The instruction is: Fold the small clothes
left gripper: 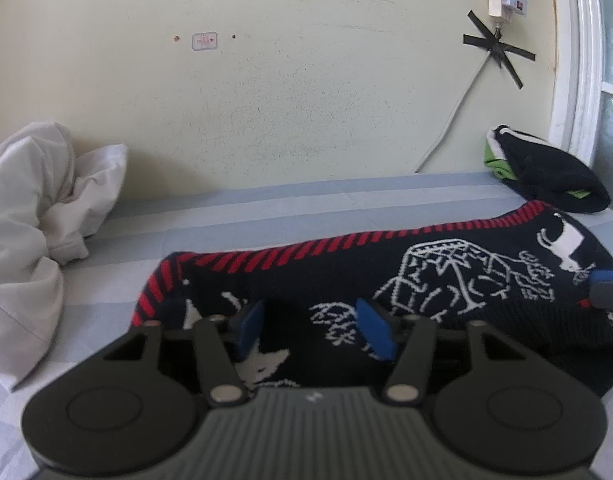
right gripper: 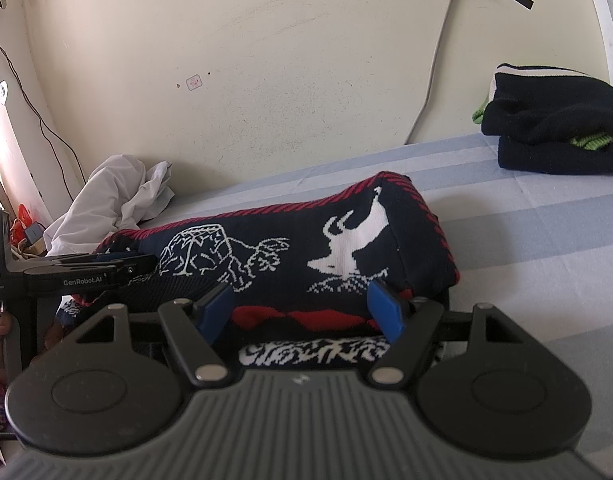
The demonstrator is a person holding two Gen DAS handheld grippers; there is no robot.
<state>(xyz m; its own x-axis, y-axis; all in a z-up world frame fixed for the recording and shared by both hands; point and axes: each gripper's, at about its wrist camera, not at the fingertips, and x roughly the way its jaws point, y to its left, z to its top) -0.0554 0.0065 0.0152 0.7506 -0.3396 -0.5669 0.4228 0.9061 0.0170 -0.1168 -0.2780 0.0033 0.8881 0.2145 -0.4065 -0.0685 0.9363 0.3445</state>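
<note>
One folded sweater, striped bedsheet

Ahead of tongs: navy jumper, white deer and line motifs, red-striped trim. Sheet pale blue, striped. Far left: white cloth. Far right: navy-and-green bundle.
</note>
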